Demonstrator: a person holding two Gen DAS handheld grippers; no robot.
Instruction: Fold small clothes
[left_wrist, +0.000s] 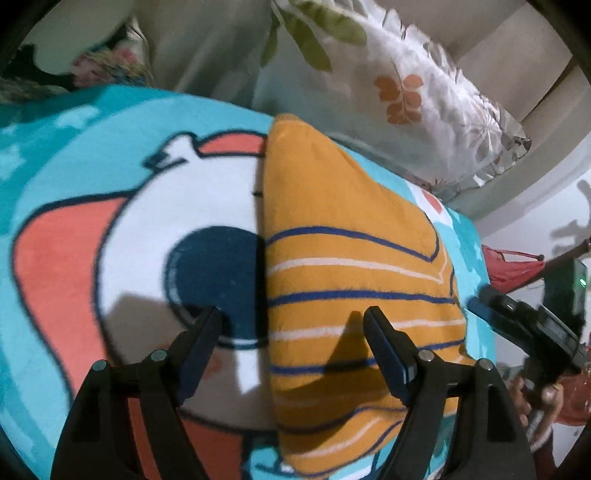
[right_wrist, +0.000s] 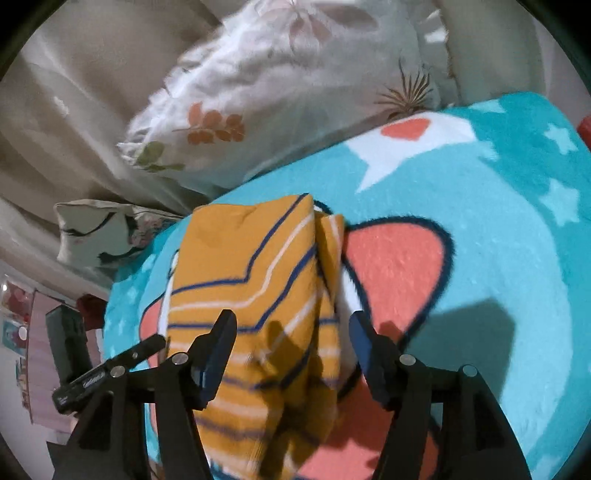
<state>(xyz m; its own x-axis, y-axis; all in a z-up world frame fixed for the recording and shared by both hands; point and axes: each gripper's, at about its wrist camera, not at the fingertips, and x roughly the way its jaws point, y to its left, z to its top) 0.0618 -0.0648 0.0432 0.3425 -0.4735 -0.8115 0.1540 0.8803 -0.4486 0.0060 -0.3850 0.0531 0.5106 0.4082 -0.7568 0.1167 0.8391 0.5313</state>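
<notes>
Left hand-held gripper (left_wrist: 293, 317) nearest, jaws apart, empty, straddling left edge of orange striped garment (left_wrist: 347, 266). Garment lay folded lengthwise into narrow strip on cartoon blanket (left_wrist: 74, 155) on bed. Right hand-held gripper (right_wrist: 291, 325) released, pads clear of cloth. Side folds looked done; crosswise fold probably left. Floral pillow (right_wrist: 266, 96) behind.

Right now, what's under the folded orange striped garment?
The orange striped garment lies on a turquoise cartoon blanket; its white, coral and dark blue print shows around the edges. How the print continues beneath is covered, and I cannot tell if anything else lies underneath.
</notes>
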